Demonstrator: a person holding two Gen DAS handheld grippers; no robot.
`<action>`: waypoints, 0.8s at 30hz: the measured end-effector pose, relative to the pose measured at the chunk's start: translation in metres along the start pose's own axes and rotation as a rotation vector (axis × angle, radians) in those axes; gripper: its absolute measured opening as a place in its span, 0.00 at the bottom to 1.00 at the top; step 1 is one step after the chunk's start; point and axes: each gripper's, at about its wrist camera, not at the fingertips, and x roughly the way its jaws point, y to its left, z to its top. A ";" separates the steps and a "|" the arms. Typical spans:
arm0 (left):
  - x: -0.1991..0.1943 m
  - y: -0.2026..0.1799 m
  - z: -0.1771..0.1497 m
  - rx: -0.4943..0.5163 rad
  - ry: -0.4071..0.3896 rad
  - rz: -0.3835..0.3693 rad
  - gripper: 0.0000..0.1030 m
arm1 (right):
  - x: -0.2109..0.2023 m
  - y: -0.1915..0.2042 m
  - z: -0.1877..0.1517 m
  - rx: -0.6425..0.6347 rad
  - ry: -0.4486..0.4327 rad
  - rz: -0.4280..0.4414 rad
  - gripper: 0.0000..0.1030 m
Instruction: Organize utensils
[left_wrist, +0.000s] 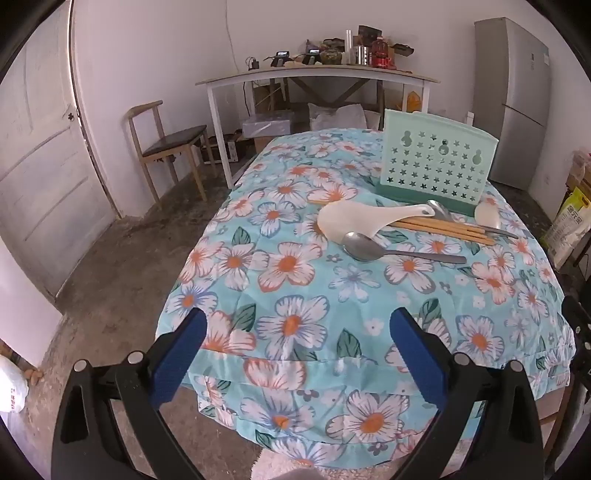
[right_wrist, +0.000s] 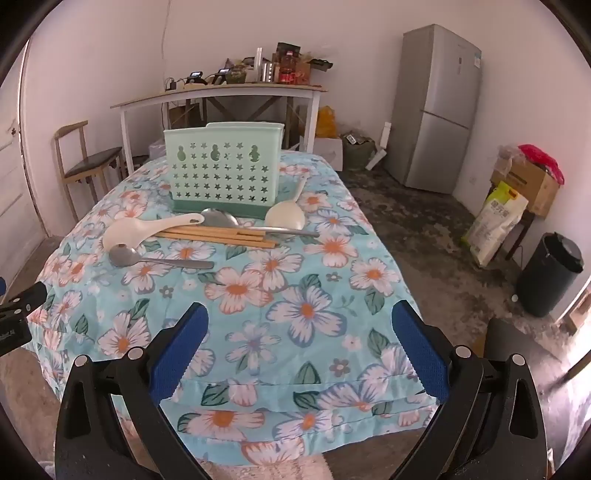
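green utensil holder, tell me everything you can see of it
The green utensil holder is a pale mint box, plastic by the look, on a darker green base. Its front wall is pierced with rows of star holes and three gourd-shaped cutouts near the top. It stands upright at the far end of the floral tablecloth. No utensil shows above its rim. A white spoon leans against its right side; other utensils lie before it.

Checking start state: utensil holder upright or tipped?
Upright: the green utensil holder stands on its base on the tablecloth, rim up.
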 end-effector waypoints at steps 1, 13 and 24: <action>-0.001 -0.001 0.000 0.001 -0.003 -0.001 0.94 | 0.000 0.000 0.000 0.001 -0.006 0.001 0.92; -0.004 0.006 0.003 -0.019 0.000 -0.002 0.94 | 0.000 -0.012 0.002 0.004 -0.014 0.004 0.92; -0.006 0.007 0.004 -0.021 -0.006 -0.004 0.94 | -0.003 -0.008 0.003 0.007 -0.026 -0.009 0.92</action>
